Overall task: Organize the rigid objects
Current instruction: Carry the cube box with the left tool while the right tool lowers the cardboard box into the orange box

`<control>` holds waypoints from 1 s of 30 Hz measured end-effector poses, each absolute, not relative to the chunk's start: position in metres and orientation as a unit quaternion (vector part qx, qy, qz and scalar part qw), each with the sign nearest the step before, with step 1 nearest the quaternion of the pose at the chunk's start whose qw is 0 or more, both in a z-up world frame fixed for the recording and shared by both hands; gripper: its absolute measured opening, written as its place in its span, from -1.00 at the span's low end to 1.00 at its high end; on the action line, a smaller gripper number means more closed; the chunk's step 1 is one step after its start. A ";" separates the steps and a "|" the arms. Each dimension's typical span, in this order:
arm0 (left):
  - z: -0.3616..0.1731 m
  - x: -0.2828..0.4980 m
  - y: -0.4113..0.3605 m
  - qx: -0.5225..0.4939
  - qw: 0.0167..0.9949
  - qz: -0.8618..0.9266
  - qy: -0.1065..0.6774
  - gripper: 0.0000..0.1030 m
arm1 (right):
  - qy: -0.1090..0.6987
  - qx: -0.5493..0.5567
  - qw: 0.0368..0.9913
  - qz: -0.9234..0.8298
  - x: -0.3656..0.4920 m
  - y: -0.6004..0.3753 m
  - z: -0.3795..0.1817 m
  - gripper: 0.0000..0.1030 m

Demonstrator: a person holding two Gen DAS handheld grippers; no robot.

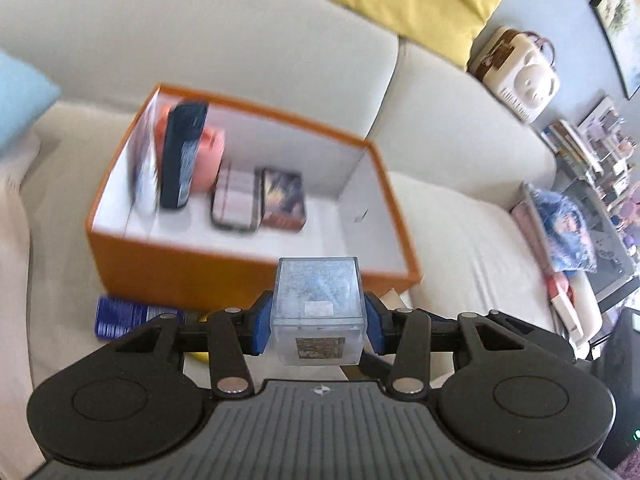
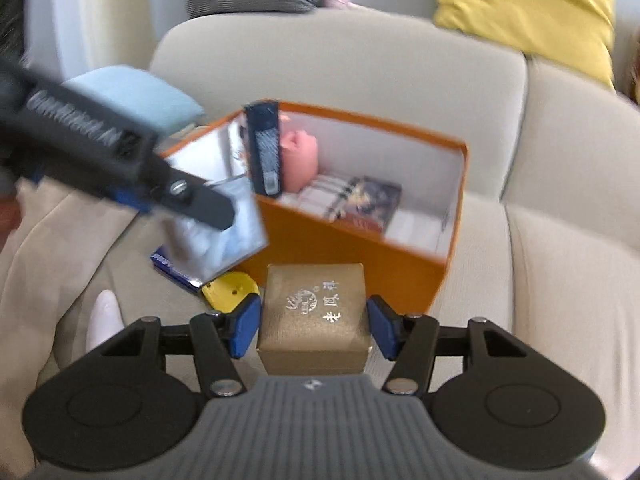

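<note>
Between the left gripper's blue pads sits a clear cube, pinched; the right gripper clamps a gold box, orange bin at twelve o'clock

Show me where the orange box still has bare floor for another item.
The orange box has bare white floor at its right end, between the dark printed box and the right wall. The left end is crowded: navy case, pink item, plaid tin.
</note>
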State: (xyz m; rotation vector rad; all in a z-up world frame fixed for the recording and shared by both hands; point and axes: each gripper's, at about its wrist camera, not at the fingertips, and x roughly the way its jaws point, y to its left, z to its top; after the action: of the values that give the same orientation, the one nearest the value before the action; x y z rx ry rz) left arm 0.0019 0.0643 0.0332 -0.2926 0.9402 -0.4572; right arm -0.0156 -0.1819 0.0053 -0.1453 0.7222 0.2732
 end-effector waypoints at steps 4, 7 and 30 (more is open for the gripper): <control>0.048 0.031 0.061 -0.114 0.864 -0.221 0.437 0.01 | 0.324 -0.151 0.916 0.180 -0.003 -0.179 0.041 0.15; 0.057 0.054 0.060 -0.094 0.866 -0.234 0.431 0.01 | 0.322 -0.208 0.900 0.208 0.022 -0.180 0.059 0.15; -0.017 0.147 0.051 -0.098 0.829 -0.252 0.490 0.01 | 0.421 -0.501 0.675 0.341 0.216 -0.183 -0.022 0.16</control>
State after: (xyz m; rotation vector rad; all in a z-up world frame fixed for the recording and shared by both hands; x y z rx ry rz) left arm 0.1466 0.0508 -0.0170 -0.2073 1.0392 -0.5357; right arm 0.2161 -0.1830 -0.0224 -1.1275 0.9476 0.7670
